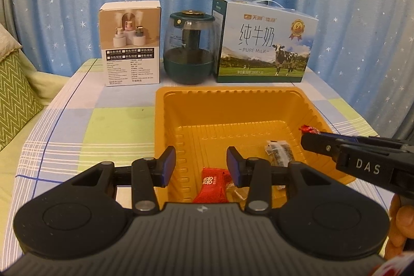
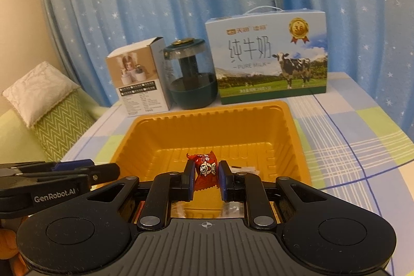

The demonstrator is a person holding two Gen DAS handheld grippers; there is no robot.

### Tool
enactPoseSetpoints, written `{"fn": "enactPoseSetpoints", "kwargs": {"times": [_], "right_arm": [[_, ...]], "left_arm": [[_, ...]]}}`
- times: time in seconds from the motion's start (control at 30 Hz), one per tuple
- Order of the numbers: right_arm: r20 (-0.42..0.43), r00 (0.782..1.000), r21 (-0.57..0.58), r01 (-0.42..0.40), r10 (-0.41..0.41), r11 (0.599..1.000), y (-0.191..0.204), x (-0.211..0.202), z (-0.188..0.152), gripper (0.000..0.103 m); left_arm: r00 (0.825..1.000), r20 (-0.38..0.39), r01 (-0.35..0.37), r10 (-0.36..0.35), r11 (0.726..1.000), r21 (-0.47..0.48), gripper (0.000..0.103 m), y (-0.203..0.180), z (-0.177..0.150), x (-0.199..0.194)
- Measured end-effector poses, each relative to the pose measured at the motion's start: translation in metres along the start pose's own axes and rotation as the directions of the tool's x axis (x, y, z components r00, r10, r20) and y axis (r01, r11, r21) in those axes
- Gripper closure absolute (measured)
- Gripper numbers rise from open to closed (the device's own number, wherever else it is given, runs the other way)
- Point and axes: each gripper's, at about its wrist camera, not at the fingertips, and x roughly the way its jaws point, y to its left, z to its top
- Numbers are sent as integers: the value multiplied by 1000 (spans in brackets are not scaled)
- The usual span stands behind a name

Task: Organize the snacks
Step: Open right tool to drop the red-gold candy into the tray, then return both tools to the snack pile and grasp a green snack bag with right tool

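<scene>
snacks: three in the orange tray (red pack lower middle)
right hand-held gripper: clamps one red candy above the tray
left hand-held gripper: partly open, empty, over the tray's near edge
desk: bare on the left

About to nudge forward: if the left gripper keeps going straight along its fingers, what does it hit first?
Probably the yellow tray floor, just beyond the red snack packet lying under the open left gripper; depth is uncertain.

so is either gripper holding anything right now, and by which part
The right gripper pinches a red candy across its wrapped middle, above the orange tray. The left gripper is open, holding nothing.
</scene>
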Motion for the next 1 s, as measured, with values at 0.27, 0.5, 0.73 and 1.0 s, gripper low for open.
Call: {"fn": "enactPoseSetpoints", "kwargs": {"times": [0.27, 0.5, 0.73, 1.0], "right_arm": [[21, 1000, 49, 4, -5, 999, -8, -1, 0, 51], [17, 998, 52, 59, -60, 997, -18, -7, -2, 51], [27, 996, 46, 88, -89, 995, -25, -18, -5, 51], [52, 995, 38, 89, -91, 995, -22, -44, -10, 51]], "left_arm": [[1000, -12, -15, 15, 1000, -4, 64, 7, -4, 1], [1000, -10, -4, 5, 1000, 20, 63, -1, -7, -1], [1000, -12, -2, 3, 999, 37, 63, -6, -12, -7], [1000, -5, 6, -5, 999, 43, 63, -13, -22, -26]]}}
